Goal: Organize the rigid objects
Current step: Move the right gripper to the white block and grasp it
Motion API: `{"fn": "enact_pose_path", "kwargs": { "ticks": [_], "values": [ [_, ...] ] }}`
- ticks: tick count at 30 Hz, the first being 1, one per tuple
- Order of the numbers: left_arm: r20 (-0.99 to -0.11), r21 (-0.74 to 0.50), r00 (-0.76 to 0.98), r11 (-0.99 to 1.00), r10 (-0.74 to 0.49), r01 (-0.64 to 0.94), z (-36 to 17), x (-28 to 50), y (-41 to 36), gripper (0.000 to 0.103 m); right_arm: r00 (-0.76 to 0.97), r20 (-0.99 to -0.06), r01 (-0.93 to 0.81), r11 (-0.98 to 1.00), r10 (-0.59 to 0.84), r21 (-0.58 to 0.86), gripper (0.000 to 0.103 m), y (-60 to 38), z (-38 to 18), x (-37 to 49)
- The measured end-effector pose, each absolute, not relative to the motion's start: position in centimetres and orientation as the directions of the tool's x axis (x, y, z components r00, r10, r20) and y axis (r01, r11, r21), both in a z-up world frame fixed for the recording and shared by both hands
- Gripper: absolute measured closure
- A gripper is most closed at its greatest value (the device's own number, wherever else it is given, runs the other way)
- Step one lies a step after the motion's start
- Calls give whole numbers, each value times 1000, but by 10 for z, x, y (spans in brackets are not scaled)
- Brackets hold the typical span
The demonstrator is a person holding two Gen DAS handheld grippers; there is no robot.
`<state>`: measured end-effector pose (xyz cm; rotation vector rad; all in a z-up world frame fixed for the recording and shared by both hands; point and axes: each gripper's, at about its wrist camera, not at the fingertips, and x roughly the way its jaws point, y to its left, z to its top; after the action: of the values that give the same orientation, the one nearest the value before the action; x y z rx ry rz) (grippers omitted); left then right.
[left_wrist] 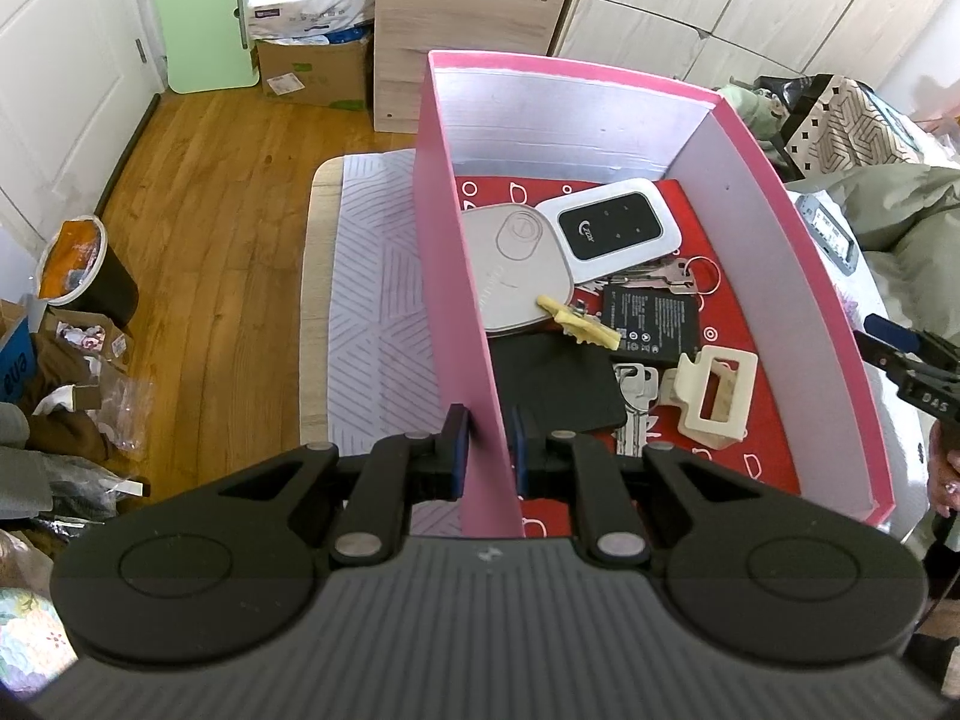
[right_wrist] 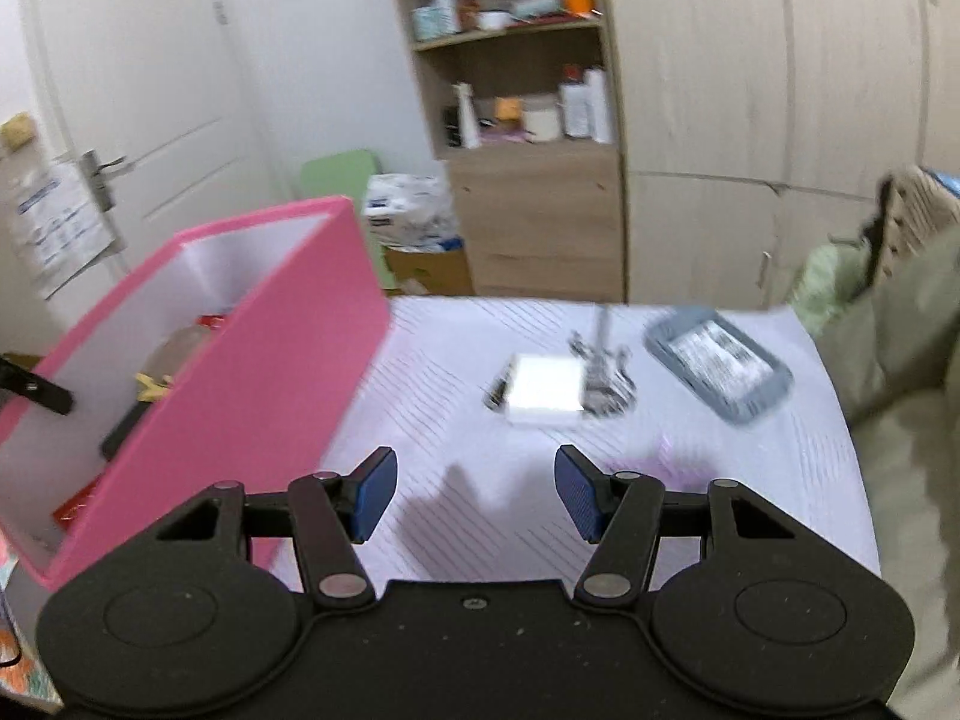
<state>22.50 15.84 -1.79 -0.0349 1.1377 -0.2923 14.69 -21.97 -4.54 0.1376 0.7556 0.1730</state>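
Left tool (left_wrist: 487, 444): clamped on near wall of pink box (left_wrist: 456, 276), steadying it at the desk's left edge. Right tool (right_wrist: 476, 492): half open, empty. Next item: white block (right_wrist: 546, 387), mid-desk beside keys (right_wrist: 603, 372). Straddle squarely; avoid snagging keys.

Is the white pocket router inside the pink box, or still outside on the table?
Inside. The white pocket router lies on the pink box floor, between its walls.
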Motion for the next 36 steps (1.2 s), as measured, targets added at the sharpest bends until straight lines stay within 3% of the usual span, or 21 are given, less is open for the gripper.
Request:
{"fn": "enact_pose_path", "kwargs": {
  "ticks": [7, 13, 18, 30, 32, 34, 36],
  "values": [
    [-890, -177, 385, 963, -246, 204, -17, 226, 160, 90, 711, -691, -118, 991, 130, 65, 39, -218, -57, 165],
    [-891, -175, 384, 964, -241, 200, -17, 225, 160, 90, 705, -690, -149, 986, 163, 81, 40, -219, -62, 198],
    [-892, -174, 385, 965, -238, 195, -17, 225, 159, 90, 703, -703, -159, 987, 107, -9, 40, -211, -73, 222],
    [-891, -181, 385, 965, -242, 189, -17, 225, 160, 90, 696, -717, -148, 986, 51, -73, 40, -206, -82, 235],
    [-891, -181, 384, 965, -242, 188, -17, 225, 160, 90, 697, -716, -156, 981, 29, -112, 44, -203, -83, 233],
    [-891, -181, 386, 966, -241, 186, -17, 226, 160, 90, 702, -711, -174, 977, 37, -121, 56, -201, -81, 229],
    [-890, -184, 385, 965, -243, 184, -16, 226, 161, 90, 696, -717, -180, 977, 44, -114, 56, -199, -78, 225]
  ]
}}
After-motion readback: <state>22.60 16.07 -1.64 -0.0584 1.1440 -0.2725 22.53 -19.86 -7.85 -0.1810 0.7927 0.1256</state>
